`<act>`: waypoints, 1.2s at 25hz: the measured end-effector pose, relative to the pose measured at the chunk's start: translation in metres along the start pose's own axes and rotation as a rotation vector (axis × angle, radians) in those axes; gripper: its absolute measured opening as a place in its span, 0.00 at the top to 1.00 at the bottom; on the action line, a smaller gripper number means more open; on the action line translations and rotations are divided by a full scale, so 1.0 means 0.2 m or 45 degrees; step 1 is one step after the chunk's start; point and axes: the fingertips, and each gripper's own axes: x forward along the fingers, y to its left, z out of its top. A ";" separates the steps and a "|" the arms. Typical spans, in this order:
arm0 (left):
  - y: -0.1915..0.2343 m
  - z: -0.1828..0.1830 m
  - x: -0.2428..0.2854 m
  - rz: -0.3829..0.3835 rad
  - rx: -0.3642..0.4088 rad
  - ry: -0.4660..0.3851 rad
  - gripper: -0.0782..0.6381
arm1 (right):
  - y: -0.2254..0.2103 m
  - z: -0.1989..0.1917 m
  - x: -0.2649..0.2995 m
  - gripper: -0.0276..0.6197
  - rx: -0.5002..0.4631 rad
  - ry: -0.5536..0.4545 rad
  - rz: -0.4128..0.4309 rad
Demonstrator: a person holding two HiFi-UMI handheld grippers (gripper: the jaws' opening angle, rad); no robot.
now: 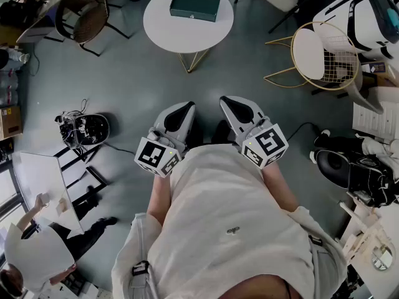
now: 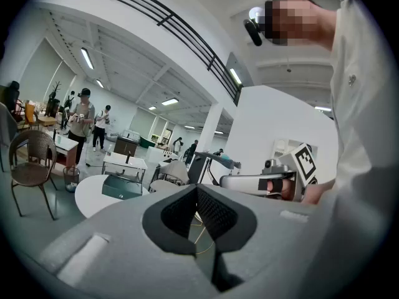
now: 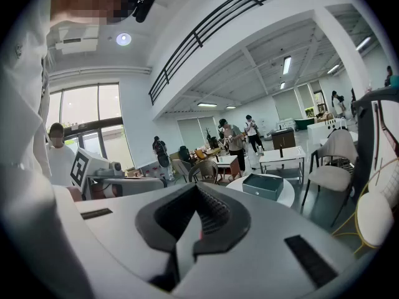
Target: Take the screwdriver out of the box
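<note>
Two tongs, left tongs [image 2: 197,189] and right tongs [image 3: 198,189], both pinched shut, nothing gripped, held level near body. Guessing nothing to grab yet. Dark green rectangular box [image 1: 195,5] sits closed, far ahead on round white worktop [image 1: 163,27]. Screwdriver unseen, presumably inside. Grey floor [image 1: 124,73] between, big open office.

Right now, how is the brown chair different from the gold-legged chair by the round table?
The brown chair is woven, with dark legs; the gold-legged chair has a smooth white seat and a wire frame. In the head view the brown chair stands left of the round table, the gold-legged chair right of it. Both are empty, on the grey floor.
</note>
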 end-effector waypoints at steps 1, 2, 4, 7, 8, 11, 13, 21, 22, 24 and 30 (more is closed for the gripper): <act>0.03 0.00 -0.01 0.009 0.008 0.007 0.88 | 0.01 0.00 0.02 0.95 0.006 0.002 -0.001; 0.05 0.00 -0.02 0.016 0.014 0.012 0.88 | 0.02 0.00 0.03 0.95 0.012 0.004 -0.002; 0.10 0.01 -0.04 0.026 0.015 0.014 0.88 | 0.03 0.00 0.07 0.95 0.019 0.008 -0.008; 0.17 0.04 -0.06 0.015 0.017 0.011 0.88 | 0.05 0.01 0.13 0.95 0.019 0.011 -0.025; 0.19 0.05 -0.06 0.005 0.019 0.009 0.88 | 0.05 0.01 0.16 0.95 0.017 0.012 -0.033; 0.25 0.07 -0.06 -0.025 0.025 0.014 0.88 | 0.06 0.03 0.23 0.95 0.013 0.017 -0.057; 0.30 0.09 -0.06 -0.039 0.034 0.024 0.88 | 0.07 0.04 0.28 0.95 0.031 0.014 -0.077; 0.50 0.09 -0.09 -0.123 0.082 0.097 0.88 | 0.05 0.08 0.46 0.95 0.121 -0.056 -0.185; 0.52 0.09 -0.09 -0.137 0.085 0.104 0.88 | 0.05 0.08 0.48 0.95 0.121 -0.053 -0.193; 0.56 0.07 -0.09 -0.152 0.095 0.113 0.88 | 0.04 0.07 0.52 0.95 0.124 -0.042 -0.214; 0.67 0.04 -0.03 -0.154 0.048 0.149 0.88 | -0.03 0.04 0.58 0.95 0.131 0.010 -0.244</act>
